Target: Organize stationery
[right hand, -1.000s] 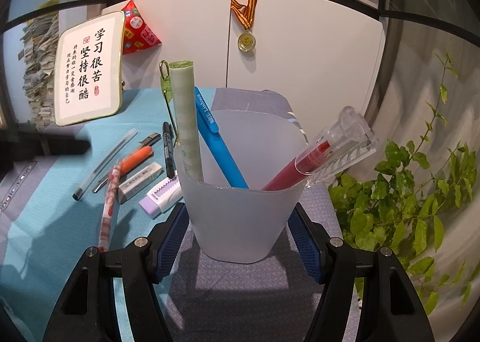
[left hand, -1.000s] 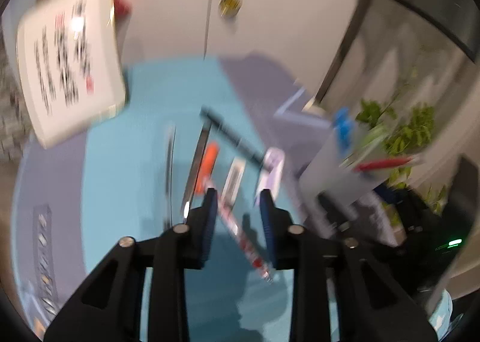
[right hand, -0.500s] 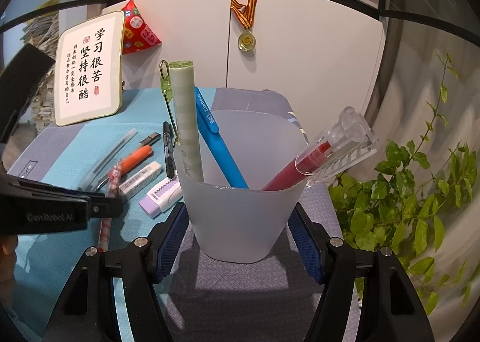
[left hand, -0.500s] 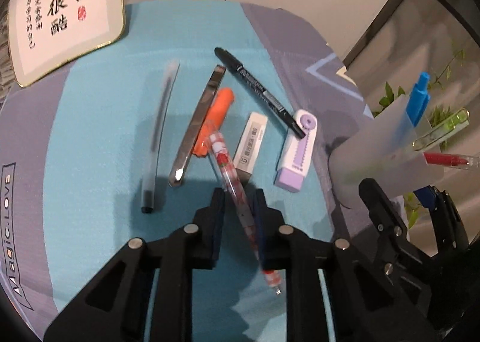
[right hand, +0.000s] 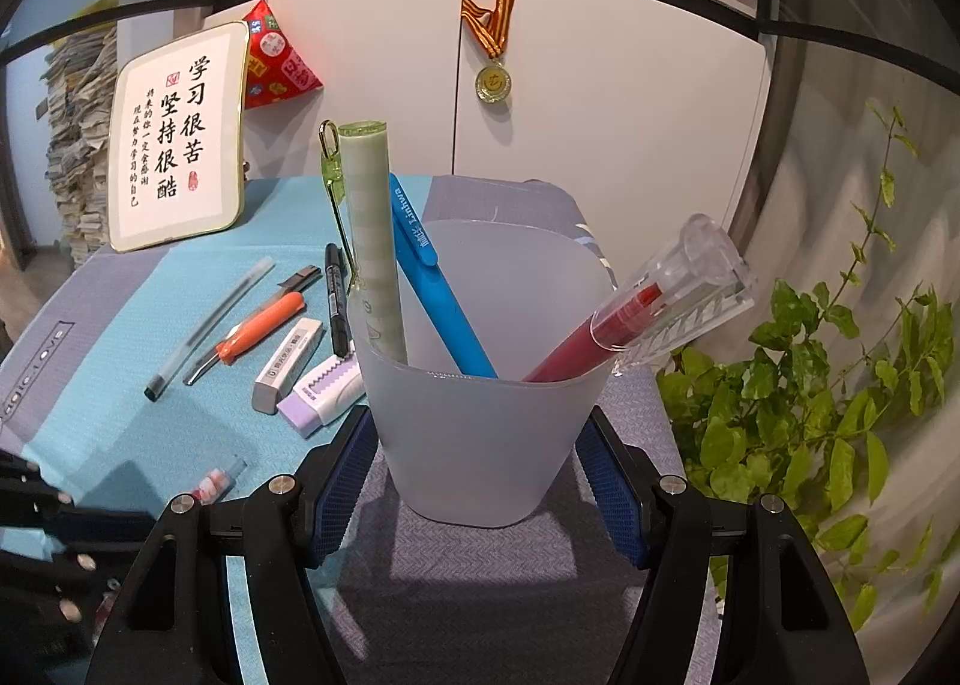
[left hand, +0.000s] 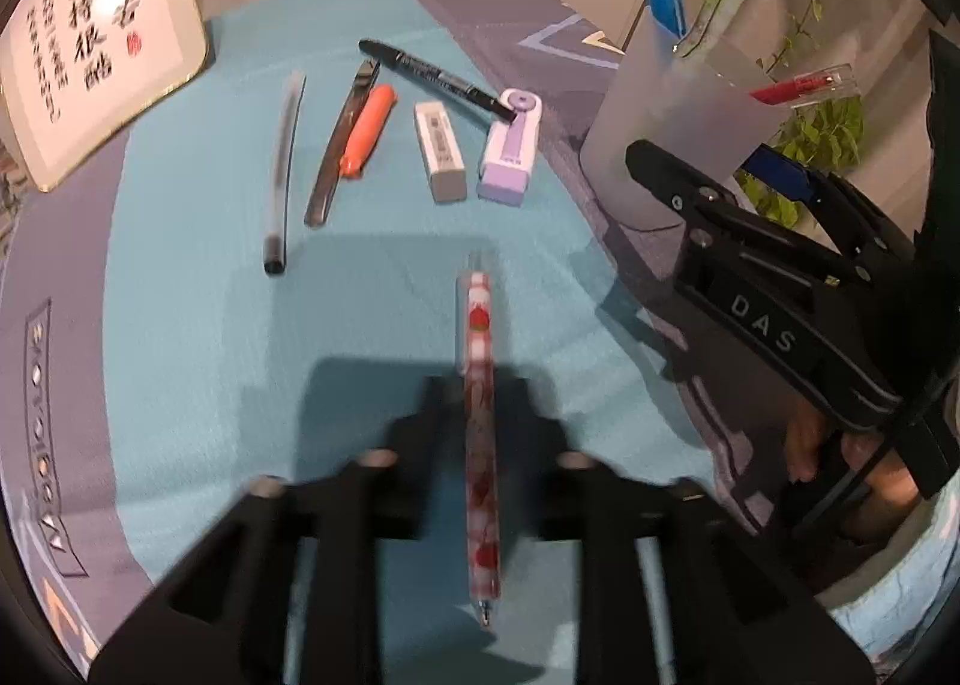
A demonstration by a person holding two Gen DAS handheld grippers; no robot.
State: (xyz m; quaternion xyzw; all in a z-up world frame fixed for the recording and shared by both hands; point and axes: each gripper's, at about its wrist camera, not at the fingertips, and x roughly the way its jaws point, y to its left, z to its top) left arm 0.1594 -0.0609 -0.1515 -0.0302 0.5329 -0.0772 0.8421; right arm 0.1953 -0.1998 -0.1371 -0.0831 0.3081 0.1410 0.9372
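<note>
My left gripper is shut on a clear pen with red strawberry print, lifted off the blue mat; its tip shows in the right wrist view. My right gripper is shut on a frosted pen cup, which also shows in the left wrist view. The cup holds a green pen, a blue pen and a red pen with a clear cap. On the mat lie a clear gel pen, a metal clip pen, an orange marker, a black marker, a white eraser and a purple correction tape.
A framed calligraphy sign leans at the back left of the table. A green plant stands to the right of the cup. White cabinet doors with a hanging medal are behind.
My left gripper closed on the strawberry pen, lifted it off the mat and drew back toward the near edge. The right gripper and cup stayed still.
</note>
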